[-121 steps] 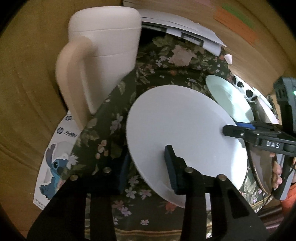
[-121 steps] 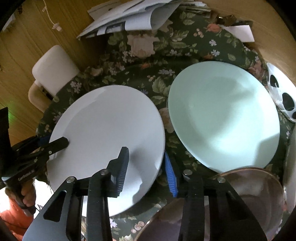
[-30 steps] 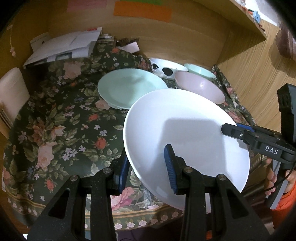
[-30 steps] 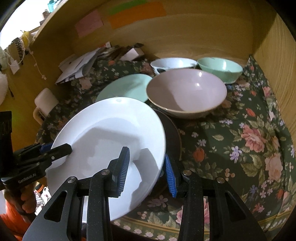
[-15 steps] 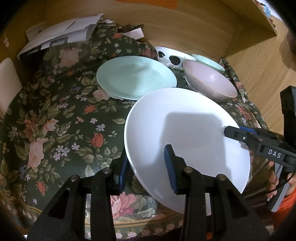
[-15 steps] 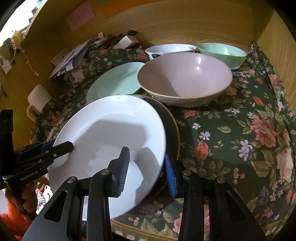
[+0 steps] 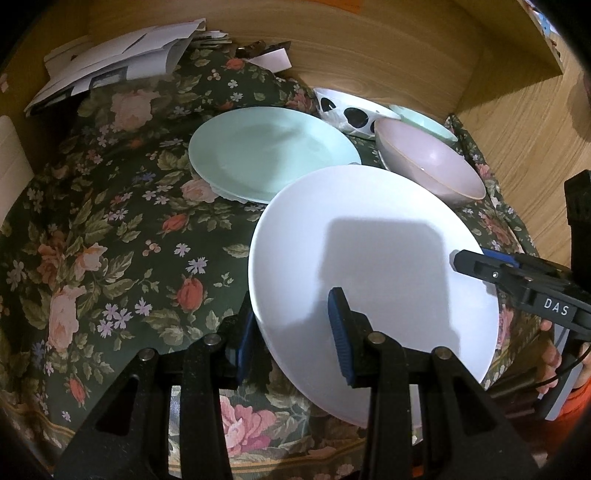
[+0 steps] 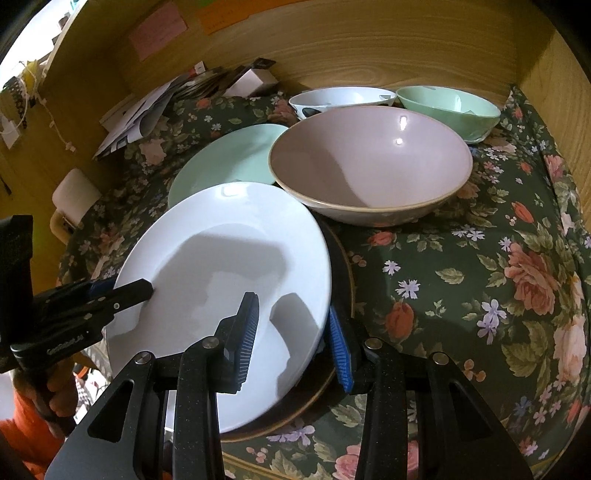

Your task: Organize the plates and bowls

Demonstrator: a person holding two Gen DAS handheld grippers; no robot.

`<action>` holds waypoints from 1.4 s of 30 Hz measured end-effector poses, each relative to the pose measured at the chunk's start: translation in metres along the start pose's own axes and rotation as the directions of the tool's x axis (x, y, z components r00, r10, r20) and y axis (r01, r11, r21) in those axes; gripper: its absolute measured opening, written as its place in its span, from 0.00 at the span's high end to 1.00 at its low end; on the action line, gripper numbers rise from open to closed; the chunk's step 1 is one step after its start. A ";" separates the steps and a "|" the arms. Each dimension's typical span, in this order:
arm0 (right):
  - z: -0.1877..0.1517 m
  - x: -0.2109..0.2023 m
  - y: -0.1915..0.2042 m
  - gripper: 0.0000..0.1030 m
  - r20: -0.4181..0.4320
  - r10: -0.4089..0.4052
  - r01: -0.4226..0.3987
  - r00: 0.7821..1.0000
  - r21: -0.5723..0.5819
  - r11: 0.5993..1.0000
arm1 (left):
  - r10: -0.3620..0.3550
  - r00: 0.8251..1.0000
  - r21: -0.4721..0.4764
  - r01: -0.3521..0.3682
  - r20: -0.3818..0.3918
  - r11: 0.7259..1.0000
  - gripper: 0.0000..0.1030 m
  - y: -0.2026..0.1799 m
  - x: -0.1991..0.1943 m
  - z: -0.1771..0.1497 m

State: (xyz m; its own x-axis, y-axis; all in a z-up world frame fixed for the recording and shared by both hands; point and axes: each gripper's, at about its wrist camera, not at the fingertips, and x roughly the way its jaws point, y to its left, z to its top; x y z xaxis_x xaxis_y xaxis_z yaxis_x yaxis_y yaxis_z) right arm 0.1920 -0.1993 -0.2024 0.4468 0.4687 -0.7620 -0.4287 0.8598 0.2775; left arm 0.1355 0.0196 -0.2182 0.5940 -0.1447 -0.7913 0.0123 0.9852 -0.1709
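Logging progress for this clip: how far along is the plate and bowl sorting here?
Early to midway. Nothing looks finished: no stack is complete. In hand: the white plate, gripped at opposite rims by the left gripper and the right gripper, sits over the dark plate. Left: the mint plate, pink bowl, spotted bowl and green bowl stand separately on the floral cloth.

Wooden walls (image 8: 369, 48) (sticky notes (image 8: 157, 31) above) enclose a floral tablecloth (image 7: 110, 229).

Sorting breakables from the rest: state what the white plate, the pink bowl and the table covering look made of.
White plate: likely glazed ceramic or melamine; smooth, soft sheen.
Pink bowl: probably glazed stoneware; sharp glints, bare tan rim.
Table covering: woven floral fabric; matte, rumpled.
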 end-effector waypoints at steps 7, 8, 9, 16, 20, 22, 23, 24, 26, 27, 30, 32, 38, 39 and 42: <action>0.001 -0.010 0.000 0.67 0.028 -0.052 0.053 0.998 -0.023 0.998 | 0.012 1.000 0.027 -0.012 -0.010 1.000 0.61 -0.006 0.002 -0.001; 0.001 -0.014 0.000 0.67 0.041 -0.059 0.061 0.997 -0.032 0.998 | 0.013 1.000 0.030 -0.013 -0.013 0.999 0.61 -0.006 0.002 -0.001; 0.002 -0.018 0.000 0.67 0.048 -0.063 0.065 0.997 -0.037 0.997 | 0.012 1.000 0.031 -0.012 -0.018 0.999 0.61 -0.007 0.003 -0.001; 0.001 -0.029 -0.003 0.67 0.073 -0.075 0.077 0.995 -0.030 0.997 | 0.044 0.999 0.036 -0.045 0.030 0.998 0.50 -0.009 -0.009 0.000; 0.006 -0.040 0.002 0.67 0.105 -0.056 0.059 0.993 -0.032 0.998 | 0.066 0.995 0.034 -0.069 0.080 0.997 0.46 -0.009 -0.026 0.005; 0.010 -0.045 0.006 0.66 0.123 -0.043 0.048 0.991 -0.040 0.998 | 0.077 0.992 0.030 -0.081 0.104 0.996 0.42 -0.008 -0.034 0.010; 0.011 -0.046 0.008 0.66 0.130 -0.038 0.044 0.991 -0.044 0.998 | 0.087 0.988 0.026 -0.091 0.124 0.996 0.41 -0.006 -0.040 0.013; 0.014 -0.049 0.011 0.65 0.139 -0.031 0.038 0.990 -0.050 0.998 | 0.095 0.986 0.024 -0.100 0.139 0.995 0.41 -0.006 -0.044 0.016; 0.019 -0.052 0.016 0.60 0.160 -0.021 0.031 0.987 -0.061 0.998 | 0.107 0.981 0.021 -0.112 0.159 0.993 0.40 -0.004 -0.051 0.021; 0.024 -0.054 0.020 0.56 0.174 -0.017 0.029 0.985 -0.070 0.997 | 0.112 0.979 0.017 -0.117 0.170 0.993 0.39 -0.003 -0.055 0.025; 0.033 -0.056 0.028 0.49 0.199 -0.006 0.025 0.980 -0.095 0.995 | 0.123 0.973 0.006 -0.126 0.195 0.992 0.26 0.002 -0.063 0.036; 0.042 -0.056 0.033 0.44 0.214 0.006 0.019 0.977 -0.112 0.994 | 0.135 0.970 0.006 -0.139 0.203 0.990 0.26 0.004 -0.066 0.044; 0.068 -0.048 0.041 0.39 0.224 0.043 -0.009 0.974 -0.151 0.989 | 0.182 0.959 -0.011 -0.184 0.216 0.983 0.15 0.017 -0.064 0.065; 0.072 -0.044 0.042 0.38 0.223 0.042 -0.007 0.974 -0.156 0.988 | 0.187 0.959 -0.013 -0.189 0.214 0.982 0.15 0.021 -0.062 0.069; 0.085 -0.032 0.043 0.36 0.217 0.034 0.005 0.975 -0.175 0.985 | 0.199 0.958 -0.020 -0.200 0.206 0.980 0.15 0.029 -0.054 0.078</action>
State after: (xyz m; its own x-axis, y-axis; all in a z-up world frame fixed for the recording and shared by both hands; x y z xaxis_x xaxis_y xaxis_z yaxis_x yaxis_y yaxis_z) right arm 0.2256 -0.1600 -0.1166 0.5919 0.5306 -0.6067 -0.5572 0.8133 0.1677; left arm 0.1665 0.0631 -0.1341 0.7372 0.0767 -0.6713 -0.1225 0.9923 -0.0211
